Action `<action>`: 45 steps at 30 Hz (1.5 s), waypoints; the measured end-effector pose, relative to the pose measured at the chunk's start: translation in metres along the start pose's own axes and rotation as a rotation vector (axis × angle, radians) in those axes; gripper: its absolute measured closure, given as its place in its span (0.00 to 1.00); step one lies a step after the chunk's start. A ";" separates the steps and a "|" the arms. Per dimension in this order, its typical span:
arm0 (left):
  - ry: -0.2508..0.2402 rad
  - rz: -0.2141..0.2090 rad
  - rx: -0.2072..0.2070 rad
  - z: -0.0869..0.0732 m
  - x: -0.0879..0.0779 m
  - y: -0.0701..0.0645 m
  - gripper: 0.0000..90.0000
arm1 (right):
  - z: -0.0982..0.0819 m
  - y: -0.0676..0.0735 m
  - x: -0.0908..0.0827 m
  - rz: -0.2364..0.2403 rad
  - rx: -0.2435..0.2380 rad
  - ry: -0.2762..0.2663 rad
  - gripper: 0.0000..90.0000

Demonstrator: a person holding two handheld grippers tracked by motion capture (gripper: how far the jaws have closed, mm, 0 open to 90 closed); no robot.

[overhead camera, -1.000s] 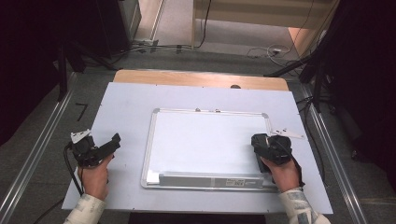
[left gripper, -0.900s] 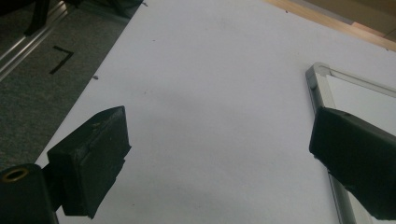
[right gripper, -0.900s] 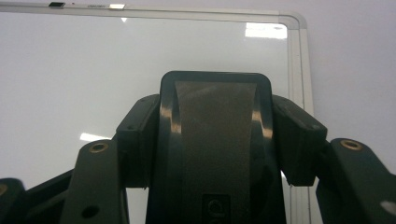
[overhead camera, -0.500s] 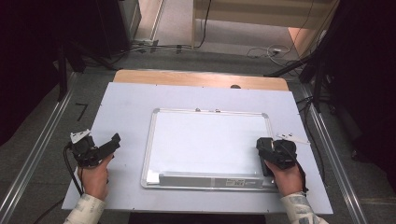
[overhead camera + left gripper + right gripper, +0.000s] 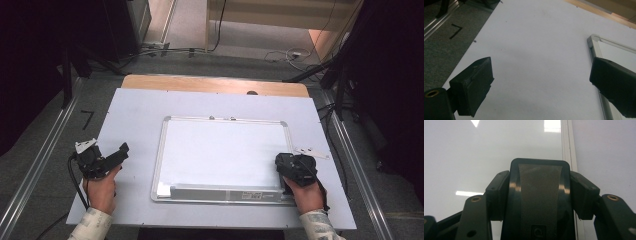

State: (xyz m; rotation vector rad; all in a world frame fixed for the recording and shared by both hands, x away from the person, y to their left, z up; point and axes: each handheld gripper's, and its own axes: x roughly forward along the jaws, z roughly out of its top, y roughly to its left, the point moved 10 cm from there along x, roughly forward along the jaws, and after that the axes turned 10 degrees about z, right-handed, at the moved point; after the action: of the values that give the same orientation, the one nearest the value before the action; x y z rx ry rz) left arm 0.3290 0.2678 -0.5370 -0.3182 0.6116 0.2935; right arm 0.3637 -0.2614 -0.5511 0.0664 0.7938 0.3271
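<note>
A white-faced whiteboard (image 5: 220,150) with a silver frame lies flat on the pale tabletop (image 5: 140,110). My right gripper (image 5: 286,166) hovers over the board's near right corner, shut on a black eraser (image 5: 539,180) with a grey felt strip. In the right gripper view the eraser sits between both jaws, with the board's face (image 5: 474,150) and its right frame (image 5: 566,145) beyond it. My left gripper (image 5: 120,152) rests on the table to the left of the board. It stands open (image 5: 541,85) with nothing between its jaws, and the board's corner (image 5: 594,43) is on its right.
A silver pen tray (image 5: 225,191) runs along the board's near edge. A small white strip (image 5: 311,151) lies right of the board. A wooden edge (image 5: 215,85) borders the table's far side. Metal rails (image 5: 45,160) and grey floor flank the table, with cables behind.
My right gripper with the eraser has slid toward the person along the board's right side. The left gripper has stayed in place.
</note>
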 end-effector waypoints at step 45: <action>-0.001 -0.002 0.002 0.000 -0.001 0.000 0.06 | 0.008 -0.006 -0.007 0.018 -0.029 -0.046 0.24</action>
State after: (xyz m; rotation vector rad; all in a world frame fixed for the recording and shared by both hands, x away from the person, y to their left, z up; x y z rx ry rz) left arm 0.3285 0.2681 -0.5366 -0.3170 0.6103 0.2911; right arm 0.3664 -0.2690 -0.5418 0.0533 0.7432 0.3531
